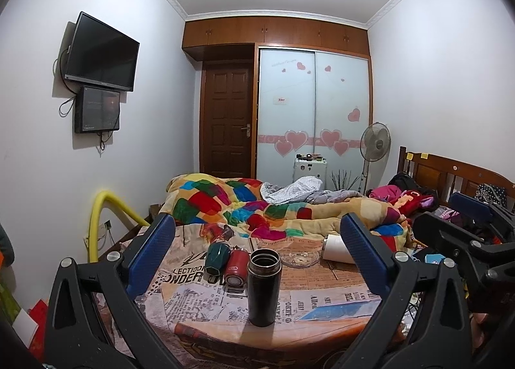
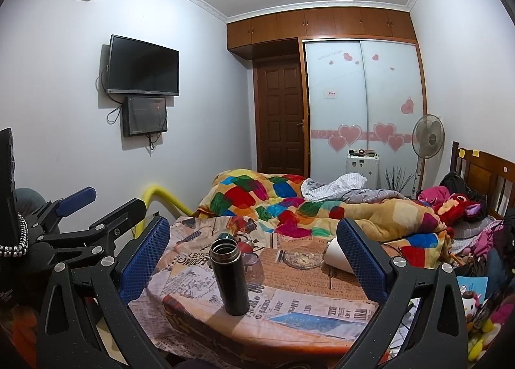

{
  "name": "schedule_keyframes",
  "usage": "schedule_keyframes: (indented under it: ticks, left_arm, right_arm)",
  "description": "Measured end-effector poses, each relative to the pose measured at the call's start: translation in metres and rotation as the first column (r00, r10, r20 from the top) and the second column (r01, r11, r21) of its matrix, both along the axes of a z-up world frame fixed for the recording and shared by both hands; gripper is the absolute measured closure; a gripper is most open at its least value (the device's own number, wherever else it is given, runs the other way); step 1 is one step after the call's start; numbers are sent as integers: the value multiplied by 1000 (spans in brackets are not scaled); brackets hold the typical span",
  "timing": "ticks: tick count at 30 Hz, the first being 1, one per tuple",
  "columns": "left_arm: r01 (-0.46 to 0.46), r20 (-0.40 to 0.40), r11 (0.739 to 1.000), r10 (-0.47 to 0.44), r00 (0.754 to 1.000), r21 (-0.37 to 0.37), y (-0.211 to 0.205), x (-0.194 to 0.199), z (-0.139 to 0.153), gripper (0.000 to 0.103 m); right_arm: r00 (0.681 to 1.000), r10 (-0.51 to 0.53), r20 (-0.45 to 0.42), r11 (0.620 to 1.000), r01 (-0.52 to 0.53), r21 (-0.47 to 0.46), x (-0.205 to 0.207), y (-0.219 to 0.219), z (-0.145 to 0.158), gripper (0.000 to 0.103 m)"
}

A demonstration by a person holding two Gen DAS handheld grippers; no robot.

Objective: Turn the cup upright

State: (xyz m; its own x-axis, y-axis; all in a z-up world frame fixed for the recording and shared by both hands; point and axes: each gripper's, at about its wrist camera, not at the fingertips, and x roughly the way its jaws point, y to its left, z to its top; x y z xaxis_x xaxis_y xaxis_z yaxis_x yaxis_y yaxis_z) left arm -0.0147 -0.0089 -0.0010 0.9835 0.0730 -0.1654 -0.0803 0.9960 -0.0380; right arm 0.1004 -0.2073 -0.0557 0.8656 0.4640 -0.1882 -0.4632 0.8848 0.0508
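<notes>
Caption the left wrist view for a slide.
Open left gripper faces an upright black flask, with green cup and red cup lying behind.

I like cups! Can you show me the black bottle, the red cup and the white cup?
black bottle (image 1: pixel 261 288), left wrist view, middle of its side
red cup (image 1: pixel 235 267), left wrist view, its side
white cup (image 2: pixel 334 254), right wrist view, its side

Round table (image 1: pixel 322 330) under newspaper-print cloth (image 1: pixel 193 298), black flask (image 1: pixel 264 287) upright, possibly glass dish (image 1: pixel 299 258)

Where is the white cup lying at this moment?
The white cup lies on its side at the table's far right, just right of the glass dish, and the right gripper's right finger partly hides it in the right wrist view.
</notes>
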Motion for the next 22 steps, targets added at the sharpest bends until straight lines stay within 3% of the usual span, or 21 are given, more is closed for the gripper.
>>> schedule_keyframes:
  ticks: [22]
  left_arm:
    - [-7, -14, 1000, 6, 1000, -29, 7, 1, -10, 0]
  right_arm:
    - [1000, -7, -10, 1000, 7, -16, 5, 7, 6, 0]
